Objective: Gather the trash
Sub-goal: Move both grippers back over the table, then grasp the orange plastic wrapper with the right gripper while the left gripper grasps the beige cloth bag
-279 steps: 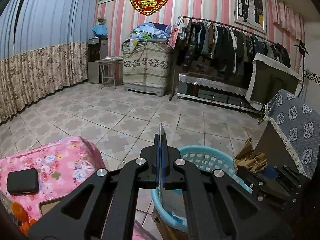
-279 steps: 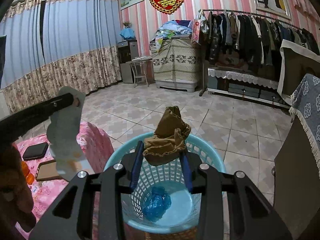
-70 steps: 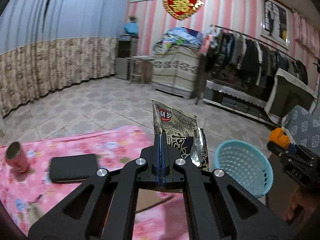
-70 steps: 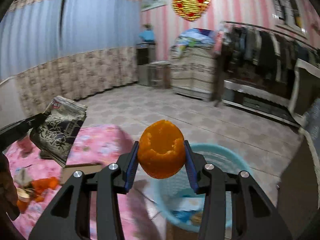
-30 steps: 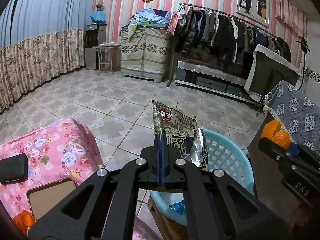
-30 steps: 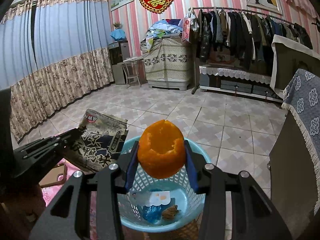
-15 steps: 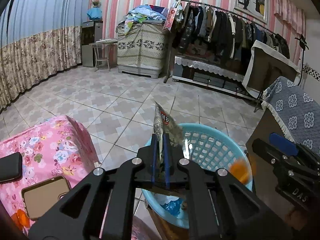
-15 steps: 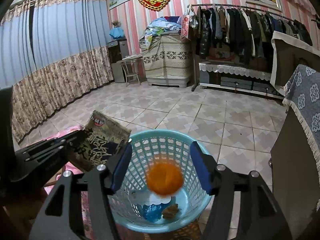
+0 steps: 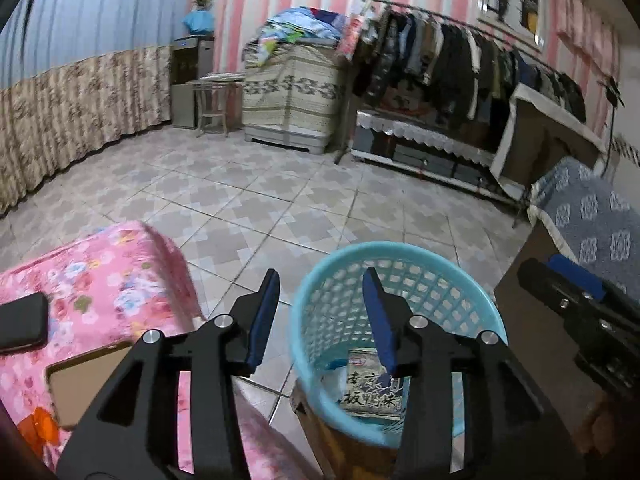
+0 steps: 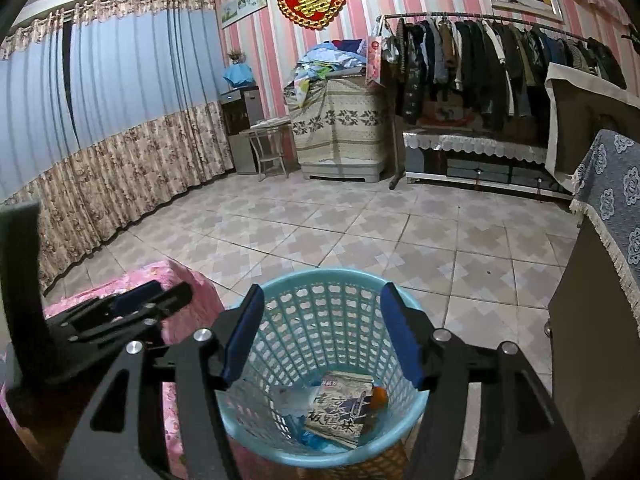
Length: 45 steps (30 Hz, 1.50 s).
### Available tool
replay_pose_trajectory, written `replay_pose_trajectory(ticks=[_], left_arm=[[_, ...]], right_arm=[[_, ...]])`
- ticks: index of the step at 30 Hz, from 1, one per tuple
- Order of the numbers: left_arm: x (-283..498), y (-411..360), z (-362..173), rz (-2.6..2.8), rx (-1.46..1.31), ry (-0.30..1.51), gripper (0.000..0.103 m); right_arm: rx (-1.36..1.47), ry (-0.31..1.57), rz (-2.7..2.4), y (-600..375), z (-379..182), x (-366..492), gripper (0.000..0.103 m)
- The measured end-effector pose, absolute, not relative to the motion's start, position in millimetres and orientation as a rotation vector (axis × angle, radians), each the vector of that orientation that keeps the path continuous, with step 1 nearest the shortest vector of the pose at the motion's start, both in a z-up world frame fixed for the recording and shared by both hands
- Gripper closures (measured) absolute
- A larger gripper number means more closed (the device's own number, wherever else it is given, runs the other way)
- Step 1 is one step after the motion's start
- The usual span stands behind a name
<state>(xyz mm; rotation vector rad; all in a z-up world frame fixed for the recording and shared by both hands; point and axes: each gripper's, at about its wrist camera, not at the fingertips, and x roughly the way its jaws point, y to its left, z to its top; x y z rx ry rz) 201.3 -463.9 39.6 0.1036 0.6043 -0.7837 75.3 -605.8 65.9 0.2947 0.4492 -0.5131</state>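
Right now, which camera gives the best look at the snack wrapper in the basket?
The right wrist view: the snack wrapper lies nearly unobstructed inside the basket. In the left wrist view, a finger of the left gripper partly covers it.

One basket (image 10: 320,368), one snack packet (image 10: 340,412), two tools (image 9: 320,312).

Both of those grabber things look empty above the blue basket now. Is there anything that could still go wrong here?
Possibly. The left tool, its jaws opening with nothing between them, hangs close over the basket's rim and could knock it. The basket seems to stand on something woven, so a bump might tip it. On the pink cloth a black case lies near orange scraps; a careless grab might take it as trash.
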Motion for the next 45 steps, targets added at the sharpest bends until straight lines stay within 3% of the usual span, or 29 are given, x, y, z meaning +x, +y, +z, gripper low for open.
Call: replay_pose_trajectory(ticks=[7, 12, 16, 19, 24, 26, 38, 45], left_arm=[[221, -323, 61, -0.56, 0.127, 0.546, 0.057], [228, -165, 66, -0.299, 0.106, 0.532, 0.049], [228, -64, 53, -0.163, 0.043, 0.573, 0.039], [223, -16, 31, -0.111, -0.014, 0.612, 0.039], [222, 27, 7, -0.116, -0.114, 0.695, 0.038], [223, 28, 7, -0.109, -0.095, 0.677, 0.032], [240, 12, -10, -0.108, -0.088, 0.724, 0.031], [246, -1, -18, -0.122, -0.047, 0.745, 0.03]], right_arm=[[0.285, 0.441, -0.327, -549, 77, 116, 0.043], [0.304, 0.426, -0.106, -458, 87, 153, 0.037], [0.227, 0.492, 0.086, -367, 78, 180, 0.037], [0.17, 0.551, 0.224, -295, 62, 189, 0.037], [0.037, 0.64, 0.296, -221, 25, 182, 0.037], [-0.009, 0.671, 0.257, -208, 10, 185, 0.038], [0.042, 0.731, 0.091, -257, -7, 234, 0.042], [-0.015, 0.829, 0.2, -230, -39, 254, 0.046]])
